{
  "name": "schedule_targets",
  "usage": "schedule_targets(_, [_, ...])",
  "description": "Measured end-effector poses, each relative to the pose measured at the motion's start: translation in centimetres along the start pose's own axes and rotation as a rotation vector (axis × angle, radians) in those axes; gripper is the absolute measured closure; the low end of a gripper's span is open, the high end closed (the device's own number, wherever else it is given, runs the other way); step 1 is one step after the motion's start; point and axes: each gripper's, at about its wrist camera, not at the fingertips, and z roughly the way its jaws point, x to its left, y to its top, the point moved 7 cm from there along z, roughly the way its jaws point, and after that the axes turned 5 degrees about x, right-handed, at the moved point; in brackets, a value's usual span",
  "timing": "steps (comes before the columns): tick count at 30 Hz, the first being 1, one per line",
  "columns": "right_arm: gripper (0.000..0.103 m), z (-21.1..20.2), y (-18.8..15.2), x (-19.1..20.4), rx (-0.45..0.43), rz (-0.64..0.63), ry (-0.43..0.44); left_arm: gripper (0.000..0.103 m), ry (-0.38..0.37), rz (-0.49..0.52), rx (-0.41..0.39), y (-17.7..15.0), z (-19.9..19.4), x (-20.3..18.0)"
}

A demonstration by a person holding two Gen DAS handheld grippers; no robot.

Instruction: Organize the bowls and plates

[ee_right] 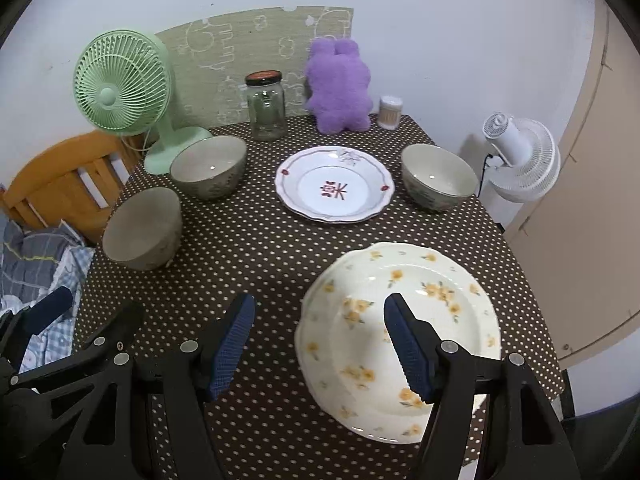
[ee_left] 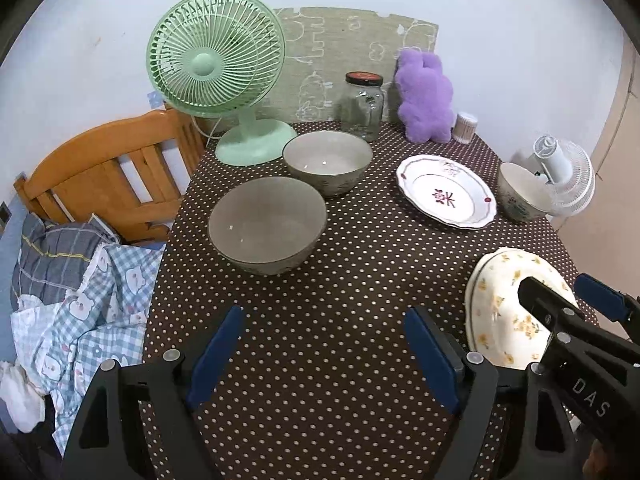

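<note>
Your right gripper (ee_right: pixel 320 344) is wide open, holding nothing; its right pad hangs over the near-left part of the yellow-flower plate (ee_right: pixel 436 320), contact can't be judged, while the left pad is over bare tablecloth (ee_right: pixel 260 248). That plate is empty and sits at the near right of the table. Your left gripper (ee_left: pixel 324 352) is also spread wide and empty, over bare cloth left of the plate, touching nothing. Next out on the left: near gray bowl (ee_left: pixel 266 230), empty, with a second gray bowl (ee_left: pixel 327 162) just behind it, also empty; touching or just apart, can't tell. Mid-table sits the white plate with the red character (ee_right: pixel 334 184), empty, looks like two stacked. Right of it is a third bowl (ee_right: pixel 438 176), empty. At the back edge: green fan (ee_left: pixel 216 64), lidded glass jar (ee_right: pixel 265 104) that looks empty, purple plush (ee_right: pixel 340 84), small container of cotton swabs (ee_right: pixel 390 112). A white fan (ee_right: pixel 520 156) stands off the right edge.
</note>
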Motion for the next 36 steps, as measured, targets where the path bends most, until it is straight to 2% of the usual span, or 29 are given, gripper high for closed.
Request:
schedule_targets(6, [0.032,1.0,1.7,0.3,0.007,0.023,0.011,0.021,-0.009,-0.002,0.001,2.0,1.1,-0.4])
schedule_targets(17, [0.033,5.2,6.5,-2.0,0.013,0.035,0.006,0.025,0.004,0.025,-0.02,6.8,4.9,-3.4])
schedule_targets(23, [0.035,8.1,8.7,-3.9,0.026,0.055,-0.011,0.03,-0.026,0.013,0.017,8.9,8.3,-5.8])
schedule_targets(26, [0.042,10.0,9.6,-4.8,0.041,0.054,-0.029,0.035,-0.056,0.015,0.046,9.7,10.3,-7.1])
schedule_targets(36, [0.043,16.8,10.5,-7.0,0.131,0.118,-0.026,0.036,-0.029,0.037,0.089,11.6,16.4,-9.4])
